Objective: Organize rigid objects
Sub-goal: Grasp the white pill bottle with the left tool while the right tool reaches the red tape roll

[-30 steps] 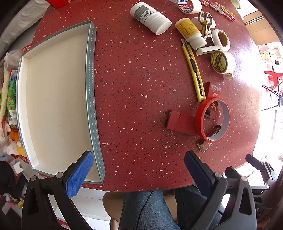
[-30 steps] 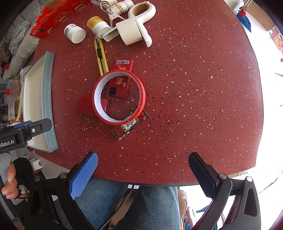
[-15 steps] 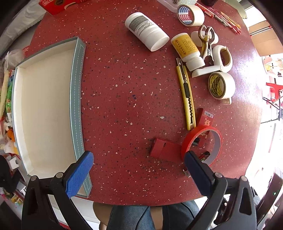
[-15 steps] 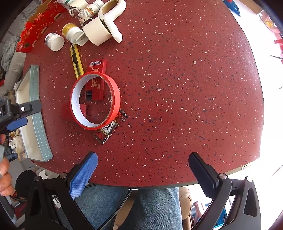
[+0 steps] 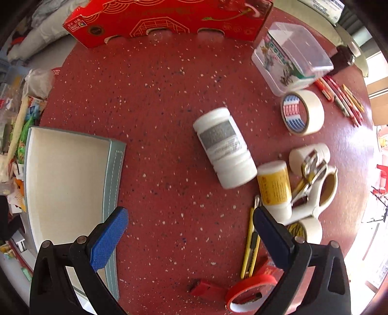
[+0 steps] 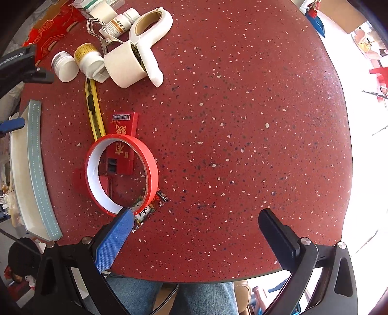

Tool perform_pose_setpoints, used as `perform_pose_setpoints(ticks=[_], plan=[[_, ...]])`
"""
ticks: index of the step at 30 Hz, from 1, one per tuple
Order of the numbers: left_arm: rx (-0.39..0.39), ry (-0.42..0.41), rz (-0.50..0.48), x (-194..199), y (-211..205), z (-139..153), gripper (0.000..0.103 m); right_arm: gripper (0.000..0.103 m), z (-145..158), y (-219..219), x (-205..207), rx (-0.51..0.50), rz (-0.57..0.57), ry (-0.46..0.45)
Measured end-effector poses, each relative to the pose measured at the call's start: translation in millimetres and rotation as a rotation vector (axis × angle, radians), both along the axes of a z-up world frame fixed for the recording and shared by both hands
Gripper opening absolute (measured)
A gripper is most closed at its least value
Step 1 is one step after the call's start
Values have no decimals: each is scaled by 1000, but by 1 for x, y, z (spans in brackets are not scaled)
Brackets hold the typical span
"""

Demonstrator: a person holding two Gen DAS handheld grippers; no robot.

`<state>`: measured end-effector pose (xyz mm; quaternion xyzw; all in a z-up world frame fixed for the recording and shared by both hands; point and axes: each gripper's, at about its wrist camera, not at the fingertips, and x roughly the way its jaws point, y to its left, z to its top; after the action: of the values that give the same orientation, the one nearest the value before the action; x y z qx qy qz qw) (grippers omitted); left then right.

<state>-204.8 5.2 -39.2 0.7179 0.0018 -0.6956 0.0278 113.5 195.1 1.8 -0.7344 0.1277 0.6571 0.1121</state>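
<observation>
On my left gripper the fingers stand wide apart with nothing between them, hanging over bare red table. Just past the right finger I see the yellow utility knife, and beyond it the yellow-labelled bottle lying beside the white tape dispenser. Straight ahead lies a large white bottle on its side, slightly blurred. To the left sits the empty white tray with its grey-green rim.

Only this left view gives me the far side of the table: a cream tape roll, a clear plastic box, a row of pens and a red carton.

My right gripper is likewise spread open and empty, above the near table edge. Its blue finger overlaps the near rim of the red tape ring. This view shows what the left one barely catches: the ring rests over a red packet and a small printed packet. It also shows denim-clad legs below the table and the left gripper's body at the upper left.
</observation>
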Motion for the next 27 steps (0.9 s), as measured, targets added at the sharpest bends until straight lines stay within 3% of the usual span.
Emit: perform_pose_setpoints(ticks=[4,8,16,23,27], plan=[[8,32,63,-37,-4,-2,103,103,2,1,-18,12,-6,21],[1,14,29,-68,8,-16,103,103,-5,4,-32,47,-6,11],[-48,-17,15,-95,8,-40,103,103,-42,-6,-61,85,107,-55],[-61,0,24,-119,-14,-42,103,103,-52,37,-81,170,35,-46],[-23,10,-7,-131,6,-36,103,103,-47,69,-90,220,-34,-45]])
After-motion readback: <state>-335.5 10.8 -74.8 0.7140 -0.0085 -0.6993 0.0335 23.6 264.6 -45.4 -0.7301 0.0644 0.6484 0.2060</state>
